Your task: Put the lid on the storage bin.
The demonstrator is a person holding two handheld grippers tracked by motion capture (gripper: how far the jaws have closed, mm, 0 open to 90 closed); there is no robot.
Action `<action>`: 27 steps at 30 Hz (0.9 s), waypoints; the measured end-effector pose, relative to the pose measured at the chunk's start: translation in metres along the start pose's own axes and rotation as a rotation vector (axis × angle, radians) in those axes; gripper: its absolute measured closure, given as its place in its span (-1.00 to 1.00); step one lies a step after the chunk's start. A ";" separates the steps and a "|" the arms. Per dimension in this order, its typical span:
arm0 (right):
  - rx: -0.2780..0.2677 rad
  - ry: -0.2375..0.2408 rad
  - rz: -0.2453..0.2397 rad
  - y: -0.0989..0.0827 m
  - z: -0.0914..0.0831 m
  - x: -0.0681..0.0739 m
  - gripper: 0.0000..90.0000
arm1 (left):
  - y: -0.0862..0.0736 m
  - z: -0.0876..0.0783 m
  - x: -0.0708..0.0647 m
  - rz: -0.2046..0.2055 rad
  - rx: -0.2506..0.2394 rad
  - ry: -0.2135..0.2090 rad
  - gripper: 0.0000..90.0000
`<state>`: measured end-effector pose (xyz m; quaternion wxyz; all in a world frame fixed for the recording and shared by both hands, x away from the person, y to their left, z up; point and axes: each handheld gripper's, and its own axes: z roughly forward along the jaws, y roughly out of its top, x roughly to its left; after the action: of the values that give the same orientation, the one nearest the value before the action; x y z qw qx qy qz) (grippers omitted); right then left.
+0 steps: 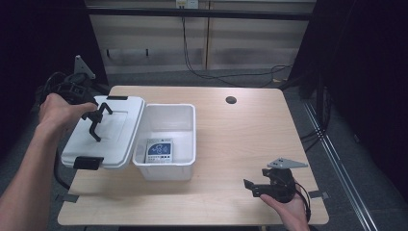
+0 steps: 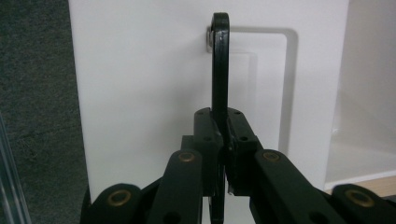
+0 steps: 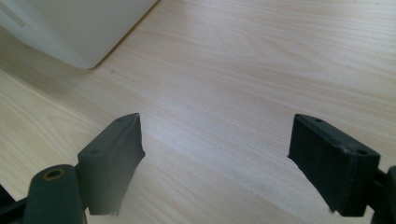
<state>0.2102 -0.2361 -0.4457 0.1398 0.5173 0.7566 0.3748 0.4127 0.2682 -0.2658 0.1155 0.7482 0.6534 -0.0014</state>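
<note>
L gripper (image 2: 223, 154) clamps 1 lid handle (image 2: 219, 65); R gripper (image 3: 215, 163) open; 1 bin (image 1: 166, 144).

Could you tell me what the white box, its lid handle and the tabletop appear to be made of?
White box: apparently smooth, slightly translucent plastic. Lid handle: black, seemingly rigid plastic, pinned by a metallic-looking rivet. Tabletop: pale wood-grain surface, possibly laminate.

packet (image 1: 159, 151) label in bin, print unreadable
</note>
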 end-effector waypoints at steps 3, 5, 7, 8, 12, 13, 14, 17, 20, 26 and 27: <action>0.000 0.001 -0.001 0.000 0.000 0.000 -0.62 | 0.003 0.002 -0.007 -0.014 0.010 -0.004 0.89; -0.001 0.000 0.000 0.000 0.000 0.000 -0.62 | 0.004 0.004 -0.013 -0.012 0.030 0.004 0.89; 0.000 0.002 0.001 0.000 0.000 0.000 -0.62 | 0.006 0.005 -0.020 -0.018 0.031 0.005 0.89; -0.003 0.002 -0.003 0.000 0.000 0.000 -0.62 | 0.006 0.006 -0.024 -0.014 0.033 0.009 0.89; -0.001 0.003 -0.001 0.000 -0.001 -0.001 -0.62 | 0.009 0.009 -0.037 -0.007 0.036 0.005 0.89; -0.001 0.003 -0.002 0.000 -0.001 -0.001 -0.62 | 0.010 0.009 -0.040 -0.008 0.035 0.009 0.89; -0.003 0.006 -0.006 0.000 -0.001 -0.001 -0.62 | 0.010 0.009 -0.042 -0.014 0.033 0.005 0.89; 0.000 0.005 0.001 0.000 -0.001 0.000 -0.62 | 0.010 0.008 -0.046 -0.036 0.027 0.000 0.89; -0.003 0.007 0.004 0.000 -0.001 -0.001 -0.62 | 0.010 0.005 -0.050 -0.050 0.018 0.005 0.89; -0.003 0.008 0.004 -0.001 -0.001 -0.001 -0.62 | 0.010 0.007 -0.061 -0.083 0.011 0.000 0.89; -0.002 0.008 0.008 0.000 -0.001 -0.001 -0.62 | 0.010 0.009 -0.063 -0.080 0.019 0.002 0.89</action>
<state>0.2100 -0.2374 -0.4456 0.1358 0.5185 0.7548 0.3782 0.4150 0.2034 -0.2635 0.1075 0.7224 0.6830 -0.0115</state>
